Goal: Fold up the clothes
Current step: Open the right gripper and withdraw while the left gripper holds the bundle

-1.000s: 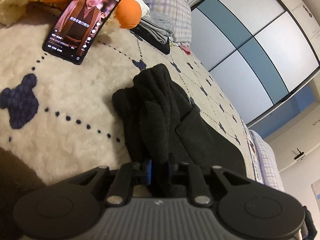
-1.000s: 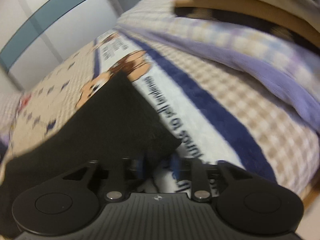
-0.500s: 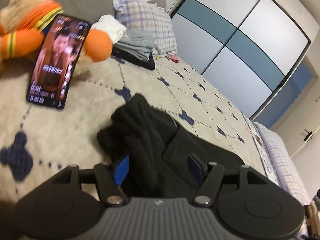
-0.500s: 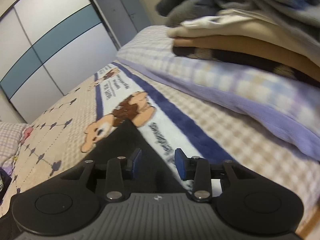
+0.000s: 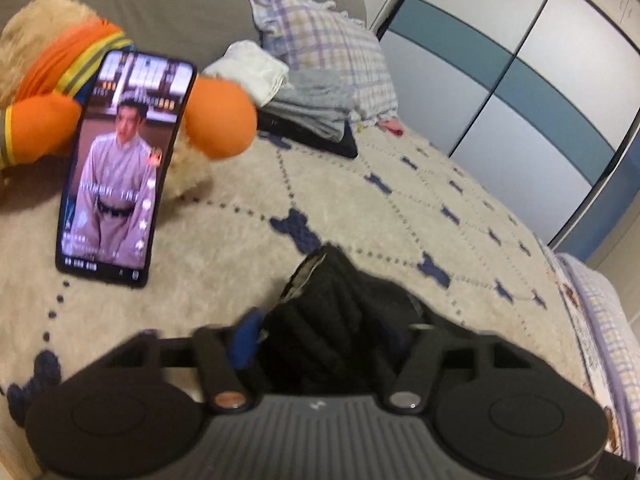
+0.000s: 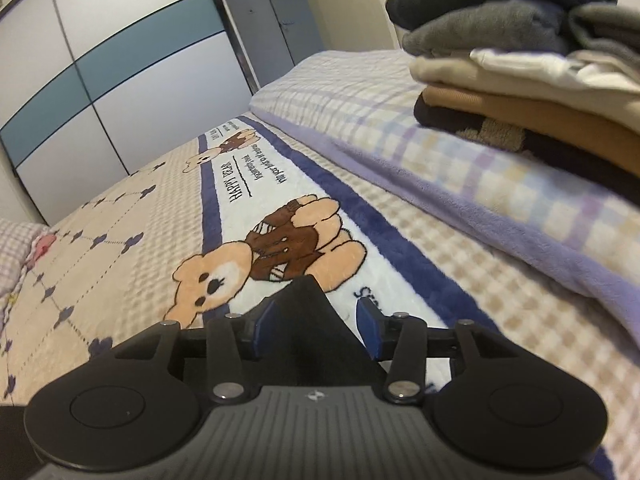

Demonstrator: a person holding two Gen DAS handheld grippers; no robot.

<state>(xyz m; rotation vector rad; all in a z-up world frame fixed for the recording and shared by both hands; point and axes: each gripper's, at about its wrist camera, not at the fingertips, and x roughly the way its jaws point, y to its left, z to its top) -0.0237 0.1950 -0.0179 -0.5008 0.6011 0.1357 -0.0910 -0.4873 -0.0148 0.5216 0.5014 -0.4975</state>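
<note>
A black fleece garment [image 5: 340, 320] lies bunched on the bed's cream blanket [image 5: 224, 240], which is dotted with small navy bear shapes. The left tongs [image 5: 320, 340] straddle its ribbed folds: their jaws have just been closing, yet the blue pads [image 5: 246, 338] stand either side of the cloth with space left, so they read as spread rather than pinching. In the right wrist view a flat black corner of the same garment [image 6: 308, 320] pokes up between the right tongs [image 6: 312, 328], whose jaws have just been opening; the pads sit apart and clear of the fabric. Ahead of the left tongs a phone [image 5: 120, 164] showing a video leans against an orange and tan plush toy [image 5: 60, 92], with a small stack of folded clothes [image 5: 304, 108] and a plaid pillow [image 5: 320, 36] behind it. To the right, a taller pile of folded clothes [image 6: 532, 80] rests on a checked lilac quilt [image 6: 480, 184], beside a printed teddy bear strip [image 6: 264, 252].
</note>
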